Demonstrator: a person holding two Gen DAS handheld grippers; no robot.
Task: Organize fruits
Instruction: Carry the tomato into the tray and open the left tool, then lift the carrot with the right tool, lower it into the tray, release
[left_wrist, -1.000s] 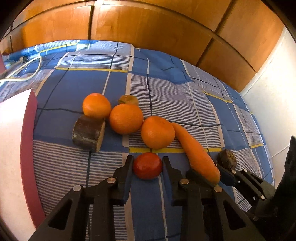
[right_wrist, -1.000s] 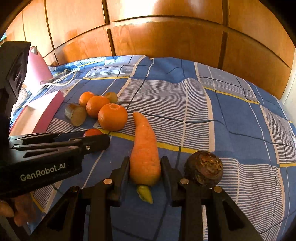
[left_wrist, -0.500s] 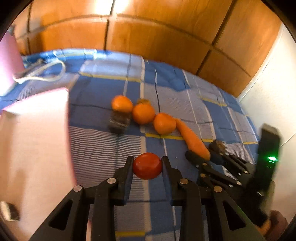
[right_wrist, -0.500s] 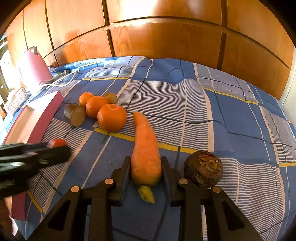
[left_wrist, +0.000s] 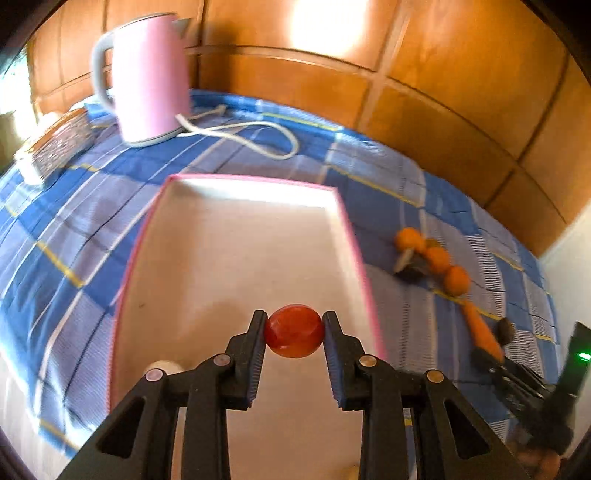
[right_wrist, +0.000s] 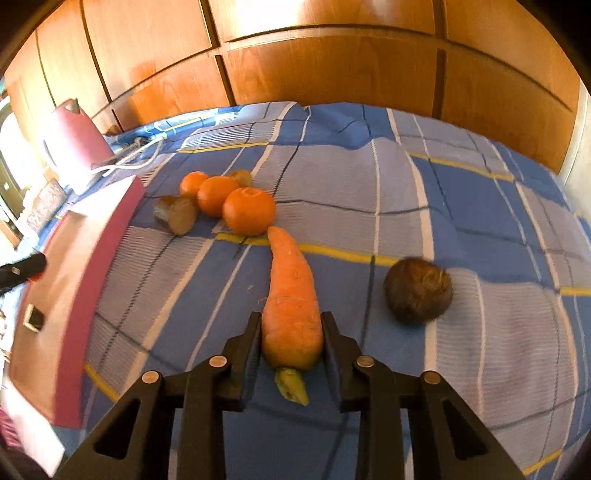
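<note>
My left gripper is shut on a small red tomato and holds it above the white inside of a pink-rimmed box. My right gripper is shut on the thick end of a carrot, whose tip points away towards three oranges. A dark round fruit lies just right of the carrot. A brown cut chunk and a small brownish fruit sit by the oranges. The same pile shows small at the right of the left wrist view.
A pink kettle with a white cord stands behind the box on the blue checked cloth. Wooden panels close off the back. The left gripper's tip shows at the left edge over the box.
My left gripper has carried the tomato up and leftwards, away from the fruit pile and over the box. The right gripper has stayed around the carrot.
</note>
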